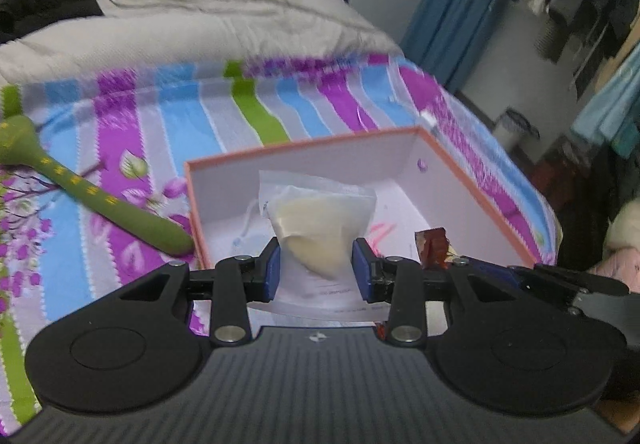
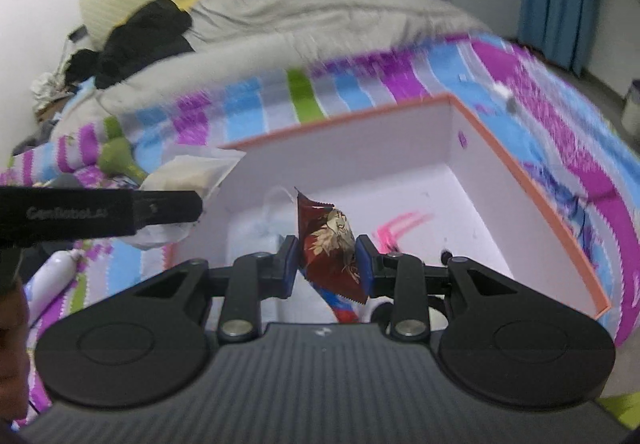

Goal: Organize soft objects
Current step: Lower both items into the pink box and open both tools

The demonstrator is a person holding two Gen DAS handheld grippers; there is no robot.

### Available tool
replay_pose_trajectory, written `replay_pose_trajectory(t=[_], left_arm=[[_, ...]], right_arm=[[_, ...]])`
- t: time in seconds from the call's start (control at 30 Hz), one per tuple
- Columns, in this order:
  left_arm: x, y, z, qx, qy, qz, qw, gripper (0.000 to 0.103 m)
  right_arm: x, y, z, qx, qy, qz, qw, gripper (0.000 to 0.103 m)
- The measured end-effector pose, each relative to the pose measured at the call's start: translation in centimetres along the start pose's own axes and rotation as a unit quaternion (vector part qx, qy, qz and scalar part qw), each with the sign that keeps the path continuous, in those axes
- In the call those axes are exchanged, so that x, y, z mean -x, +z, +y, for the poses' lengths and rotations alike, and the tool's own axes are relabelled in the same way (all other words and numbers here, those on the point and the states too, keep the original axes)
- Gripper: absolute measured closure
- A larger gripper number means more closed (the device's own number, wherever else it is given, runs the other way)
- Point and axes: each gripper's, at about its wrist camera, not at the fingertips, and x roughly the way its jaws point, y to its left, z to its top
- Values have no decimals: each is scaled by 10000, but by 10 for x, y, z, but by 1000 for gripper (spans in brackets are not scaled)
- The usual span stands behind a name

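Left wrist: pouch (image 1: 320, 228) between gripper (image 1: 316, 268) pads

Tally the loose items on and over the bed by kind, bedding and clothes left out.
Clear plastic pouches of cream filling: 1, the pouch held in the left gripper
Dark red snack packets: 1, the packet held in the right gripper
Orange-rimmed boxes: 1, the box
Green stick-shaped toys: 1, the toy
White bottle-like objects: 1
Total: 5

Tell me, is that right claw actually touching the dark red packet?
Touching. The right wrist view shows the right claw with both blue pads pressed against the dark red packet, holding it above the box.
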Motion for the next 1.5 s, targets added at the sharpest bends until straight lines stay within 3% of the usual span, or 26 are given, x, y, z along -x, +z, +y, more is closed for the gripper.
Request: replay_pose_trajectory(t=[0.27, 0.4, 0.5, 0.57, 0.63, 1.03, 1.5], left_arm=[[-47, -4, -4, -126, -76, 471, 9988, 61], [-55, -8, -1, -99, -62, 560, 9984, 60], [-54, -8, 0, -53, -13, 573, 9983, 41], [-48, -6, -1, -87, 48, 508, 9987, 31], [-38, -4, -3, -116, 59, 397, 9991, 31], [69, 3, -23, -288, 15, -474, 9985, 31], [195, -42, -15, -223, 13, -1212, 9924, 31]], right_arm=[[-33, -5, -13, -214, -17, 451, 9988, 67], [-37, -7, -17, -193, -50, 471, 9987, 66], [-38, -8, -21, -208, -117, 491, 9985, 64], [-35, -8, -24, -246, -218, 481, 9983, 50], [-30, -7, -27, -303, -284, 412, 9983, 43], [60, 5, -13, -279, -256, -505, 9980, 43], [160, -16, 35, 31, -96, -1267, 9919, 43]])
